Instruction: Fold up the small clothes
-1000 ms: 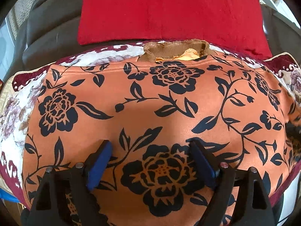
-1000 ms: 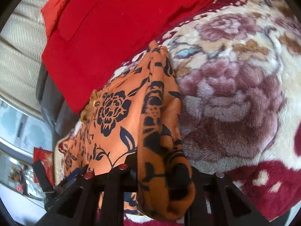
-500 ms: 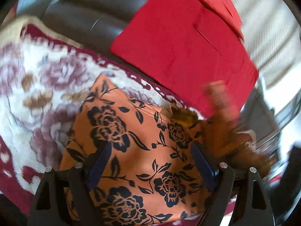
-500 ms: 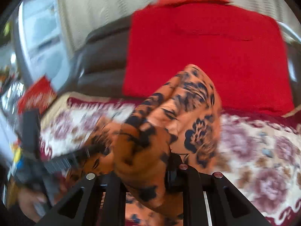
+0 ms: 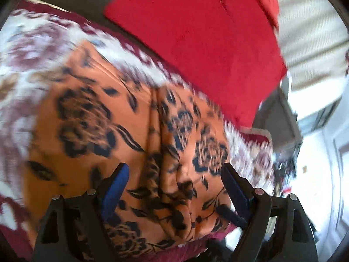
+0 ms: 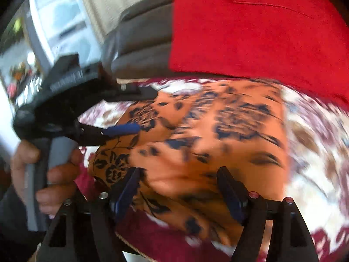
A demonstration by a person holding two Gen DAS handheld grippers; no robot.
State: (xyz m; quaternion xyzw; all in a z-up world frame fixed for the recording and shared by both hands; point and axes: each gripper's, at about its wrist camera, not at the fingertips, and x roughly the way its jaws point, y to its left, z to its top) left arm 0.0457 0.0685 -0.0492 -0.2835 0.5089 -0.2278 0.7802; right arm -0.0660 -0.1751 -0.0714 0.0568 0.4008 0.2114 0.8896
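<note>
Now the right gripper (image 6: pixel 177 188) is standing with its blue-padded fingers (image 6: pixel 126 193) spread wide; its jaws have just been opening, and the fold of orange flowered garment (image 6: pixel 196 144) that was bunched between them a second ago is now lying loose under them, with no pad pressing on it. The left gripper (image 5: pixel 173 187) is also holding its fingers (image 5: pixel 114 186) spread, as before, and it is hovering over the cloth without pinching anything. In the right wrist view this left gripper (image 6: pixel 133 111) is showing at the left edge of the garment, and a hand (image 6: pixel 43 170) is gripping its handle. The garment is lying on the flowered blanket (image 6: pixel 316 152), just in front of the red cushion (image 5: pixel 196 32), and a long ridge is running down its middle in the left wrist view, where the carried side is now resting on the other half. Both views are blurred, so the edges are not easy to read. I am judging that one fold is just laid and released; the ridge is looking puffy, so probably it is needing flattening before the next fold.
</note>
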